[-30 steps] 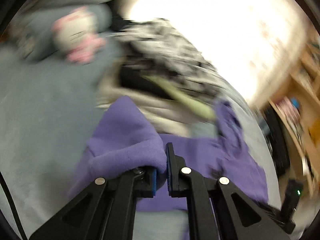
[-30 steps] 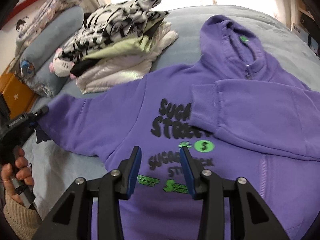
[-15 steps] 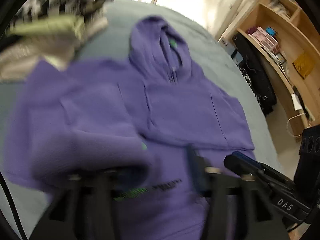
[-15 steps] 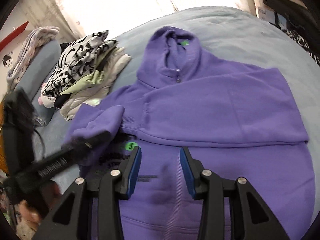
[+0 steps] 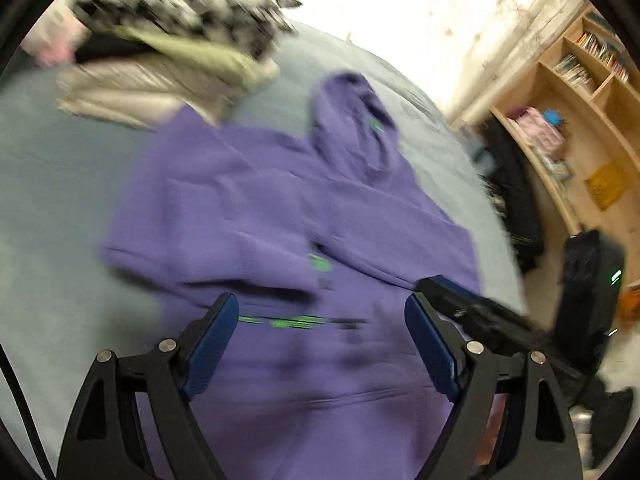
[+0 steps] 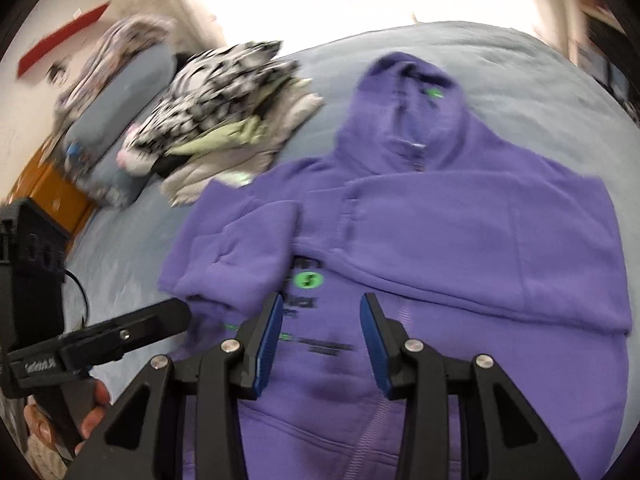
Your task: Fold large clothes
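A purple hoodie point(image 5: 280, 216) lies flat on the grey-blue bed, hood at the far end, both sleeves folded across its chest; it also shows in the right wrist view point(image 6: 460, 240). Its black and green print shows below the sleeves. My left gripper point(image 5: 316, 344) is open and empty above the hoodie's lower front. My right gripper point(image 6: 320, 340) is open and empty over the print. The left gripper's body shows at the lower left of the right wrist view point(image 6: 120, 336). The right gripper's tip shows at the right of the left wrist view point(image 5: 460, 300).
A stack of folded clothes point(image 6: 224, 120) with a black-and-white top lies at the hoodie's far left; it also shows in the left wrist view point(image 5: 168, 52). Pillows point(image 6: 116, 112) lie further left. A wooden bookshelf point(image 5: 568, 92) and a black box point(image 5: 588, 292) stand right of the bed point(image 5: 52, 184).
My left gripper carried the left sleeve across the chest, let it go and opened wide. Both grippers now hover over the hoodie's lower front.
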Action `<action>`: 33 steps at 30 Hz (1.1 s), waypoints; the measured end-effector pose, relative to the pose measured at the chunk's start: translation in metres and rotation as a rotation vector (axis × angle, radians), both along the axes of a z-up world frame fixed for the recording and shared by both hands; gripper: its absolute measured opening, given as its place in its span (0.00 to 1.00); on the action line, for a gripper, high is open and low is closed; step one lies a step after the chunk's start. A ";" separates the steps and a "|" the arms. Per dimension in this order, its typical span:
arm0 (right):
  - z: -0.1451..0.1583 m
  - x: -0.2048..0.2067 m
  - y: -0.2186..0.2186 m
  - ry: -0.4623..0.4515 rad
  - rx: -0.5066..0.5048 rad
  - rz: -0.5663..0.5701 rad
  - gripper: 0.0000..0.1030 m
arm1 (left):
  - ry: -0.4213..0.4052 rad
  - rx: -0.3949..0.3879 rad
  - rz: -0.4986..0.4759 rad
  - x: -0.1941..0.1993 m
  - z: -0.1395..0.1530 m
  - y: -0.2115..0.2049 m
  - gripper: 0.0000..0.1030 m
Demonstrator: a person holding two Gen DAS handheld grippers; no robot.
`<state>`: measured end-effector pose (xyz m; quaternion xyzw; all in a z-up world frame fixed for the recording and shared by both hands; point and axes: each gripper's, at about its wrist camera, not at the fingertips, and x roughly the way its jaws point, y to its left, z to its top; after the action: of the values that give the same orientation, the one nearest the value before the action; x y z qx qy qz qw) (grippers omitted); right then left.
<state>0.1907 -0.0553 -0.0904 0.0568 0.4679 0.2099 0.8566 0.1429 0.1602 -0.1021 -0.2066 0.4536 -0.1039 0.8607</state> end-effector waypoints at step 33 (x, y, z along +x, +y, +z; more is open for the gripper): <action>0.043 0.036 0.058 -0.185 -0.130 0.122 0.06 | 0.040 0.176 0.129 -0.043 -0.036 0.049 0.81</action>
<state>0.2266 0.0027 -0.0477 -0.0470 0.4019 0.2355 0.8836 0.0998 0.2093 -0.1382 -0.1611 0.4636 -0.0040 0.8713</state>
